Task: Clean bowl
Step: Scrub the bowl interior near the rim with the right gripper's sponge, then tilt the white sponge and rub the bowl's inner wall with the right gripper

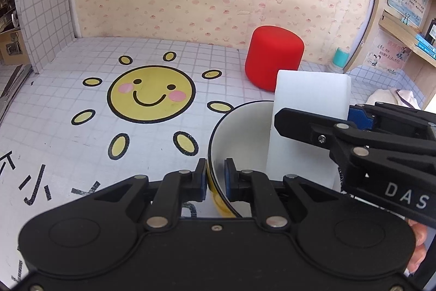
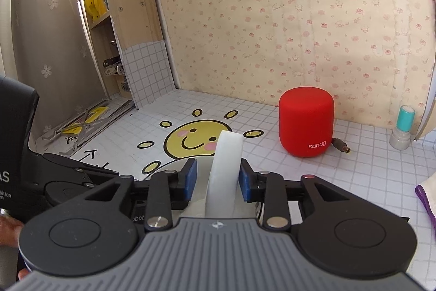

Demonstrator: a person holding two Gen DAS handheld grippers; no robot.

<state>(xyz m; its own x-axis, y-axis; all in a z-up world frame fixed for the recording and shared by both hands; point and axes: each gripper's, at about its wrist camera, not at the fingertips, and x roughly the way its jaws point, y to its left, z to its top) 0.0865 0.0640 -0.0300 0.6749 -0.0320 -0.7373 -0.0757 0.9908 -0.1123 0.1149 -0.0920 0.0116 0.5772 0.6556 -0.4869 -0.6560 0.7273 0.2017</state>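
Note:
A bowl (image 1: 239,138), white inside with a black rim and yellow outside, stands tilted on the tiled table. My left gripper (image 1: 215,179) is shut on the bowl's near rim, one finger inside and one outside. A white sponge block (image 1: 308,111) stands upright inside the bowl. My right gripper (image 2: 218,179) reaches in from the right in the left wrist view (image 1: 313,124). In the right wrist view the white sponge (image 2: 224,168) sits between its blue pads (image 2: 192,179) with a gap on the left side, touching the right pad. The bowl (image 2: 201,168) shows only faintly behind the fingers.
A red cylindrical speaker (image 1: 273,56) stands behind the bowl; it also shows in the right wrist view (image 2: 306,122) with a cable plug (image 2: 342,146). A teal-capped stamp (image 2: 403,127) stands by the wall. A sun sticker (image 1: 151,94) marks the table. Wooden shelves flank both sides.

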